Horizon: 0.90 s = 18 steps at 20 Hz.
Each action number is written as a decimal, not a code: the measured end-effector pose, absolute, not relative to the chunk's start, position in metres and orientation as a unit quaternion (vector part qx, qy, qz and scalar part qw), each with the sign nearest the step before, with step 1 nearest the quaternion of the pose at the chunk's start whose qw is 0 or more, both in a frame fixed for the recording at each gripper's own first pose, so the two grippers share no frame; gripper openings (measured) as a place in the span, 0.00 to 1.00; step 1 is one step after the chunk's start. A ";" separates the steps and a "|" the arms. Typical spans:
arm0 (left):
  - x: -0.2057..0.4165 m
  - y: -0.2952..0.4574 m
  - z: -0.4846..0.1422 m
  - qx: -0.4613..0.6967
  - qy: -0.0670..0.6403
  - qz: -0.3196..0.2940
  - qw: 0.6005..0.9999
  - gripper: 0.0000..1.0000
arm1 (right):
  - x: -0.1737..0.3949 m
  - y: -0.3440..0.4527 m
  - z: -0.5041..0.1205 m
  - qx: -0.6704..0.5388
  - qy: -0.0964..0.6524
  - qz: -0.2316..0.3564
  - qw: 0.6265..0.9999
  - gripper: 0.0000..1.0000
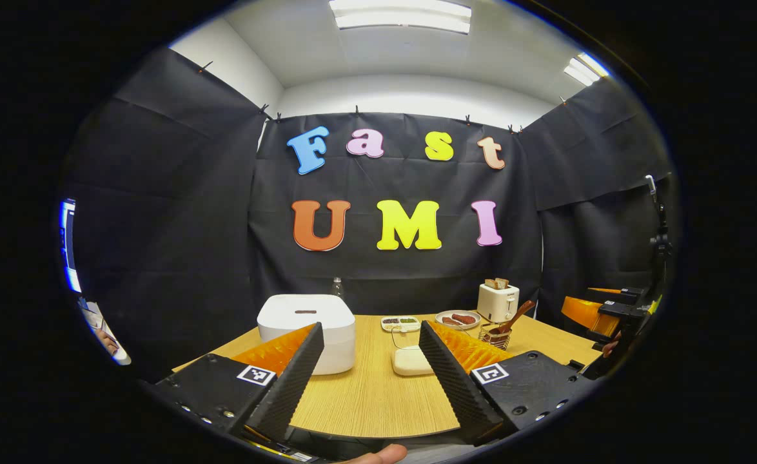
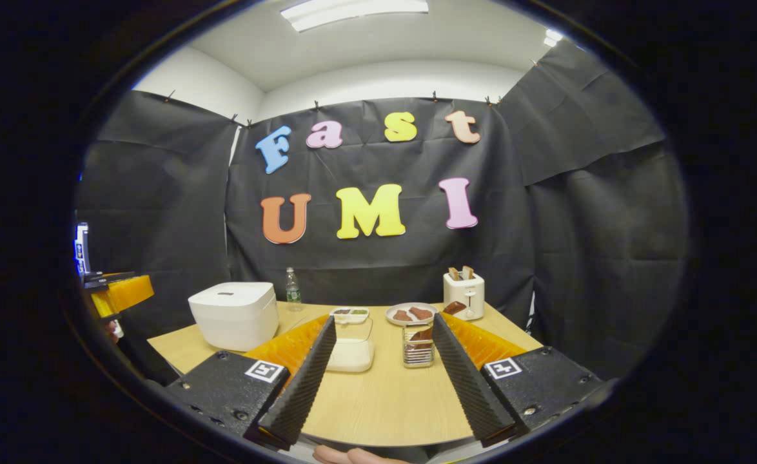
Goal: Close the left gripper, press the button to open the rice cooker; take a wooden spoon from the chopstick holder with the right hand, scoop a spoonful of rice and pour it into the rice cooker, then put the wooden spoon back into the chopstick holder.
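Observation:
The white rice cooker (image 1: 305, 328) (image 2: 233, 312) stands at the table's left with its lid down. A clear box of rice (image 1: 411, 359) (image 2: 351, 348) sits mid-table. Right of it, a wire chopstick holder (image 1: 496, 336) (image 2: 419, 348) holds a wooden spoon (image 1: 514, 318) (image 2: 452, 308) that leans to the right. My left gripper (image 1: 371, 325) is open over the table's near edge, its left finger in front of the cooker. My right gripper (image 2: 383, 319) is open too, framing the rice box and holder from a distance. Nothing is held.
At the back stand a toaster (image 1: 498, 301) (image 2: 464, 293) with bread, a plate (image 1: 457, 318) (image 2: 411, 314) of food, a small divided dish (image 1: 400, 322) (image 2: 350, 314) and a water bottle (image 2: 293, 290). The other gripper shows at each view's side (image 1: 601, 312) (image 2: 117, 293).

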State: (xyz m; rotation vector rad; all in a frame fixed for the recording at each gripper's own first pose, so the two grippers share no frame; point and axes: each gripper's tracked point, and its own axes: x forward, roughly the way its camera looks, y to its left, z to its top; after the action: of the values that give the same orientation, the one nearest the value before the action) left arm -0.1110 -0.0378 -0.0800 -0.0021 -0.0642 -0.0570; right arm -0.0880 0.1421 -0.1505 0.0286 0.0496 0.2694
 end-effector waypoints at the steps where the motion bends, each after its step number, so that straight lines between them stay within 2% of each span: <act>1: -0.111 -0.038 -0.079 -0.001 -0.033 -0.029 0.999 0.95 | -0.088 0.142 -0.148 0.014 0.022 0.135 0.991 0.98; 18: -0.112 -0.027 -0.083 -0.015 -0.036 -0.024 0.999 0.95 | -0.084 0.168 -0.136 -0.011 -0.013 0.159 0.987 0.98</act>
State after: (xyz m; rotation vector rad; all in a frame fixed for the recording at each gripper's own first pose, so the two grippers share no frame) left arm -0.1120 -0.0267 -0.0834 -0.0308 -0.0725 -0.0487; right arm -0.0839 0.1685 -0.1358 -0.0215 -0.0258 0.3184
